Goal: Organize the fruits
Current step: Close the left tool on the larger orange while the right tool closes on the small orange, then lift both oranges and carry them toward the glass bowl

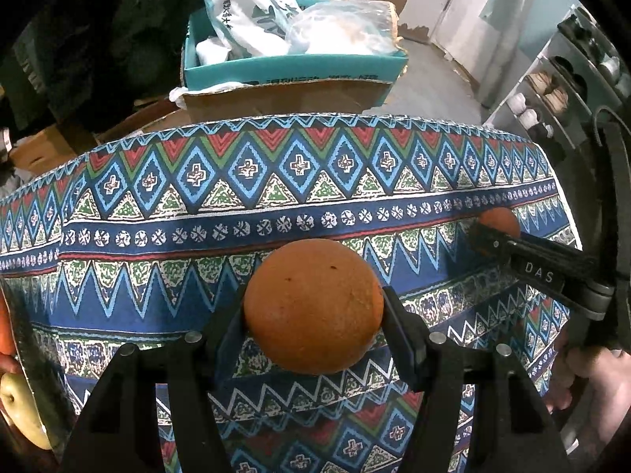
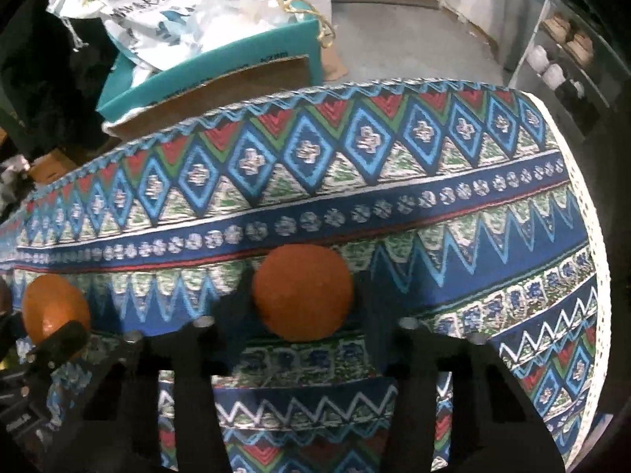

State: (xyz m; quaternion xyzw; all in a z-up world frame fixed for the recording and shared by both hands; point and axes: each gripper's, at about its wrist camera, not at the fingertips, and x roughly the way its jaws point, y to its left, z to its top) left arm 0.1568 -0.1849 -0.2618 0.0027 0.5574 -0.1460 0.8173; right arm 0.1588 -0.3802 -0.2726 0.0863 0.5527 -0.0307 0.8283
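Note:
In the left wrist view my left gripper (image 1: 313,317) is shut on a large orange (image 1: 313,305), held just above the patterned tablecloth (image 1: 157,213). My right gripper (image 1: 489,232) shows at the right, closed on a second orange (image 1: 499,218). In the right wrist view my right gripper (image 2: 303,303) is shut on that orange (image 2: 303,291), over the cloth. The left gripper's orange (image 2: 53,309) shows at the far left there, with one left finger (image 2: 59,339) in front of it.
A yellow-green apple (image 1: 19,414) and a red-orange fruit (image 1: 4,331) sit at the far left edge. Behind the table stands a teal box (image 1: 292,65) on cardboard, holding white bags (image 1: 252,8). A shelf with jars (image 1: 552,102) stands at the right.

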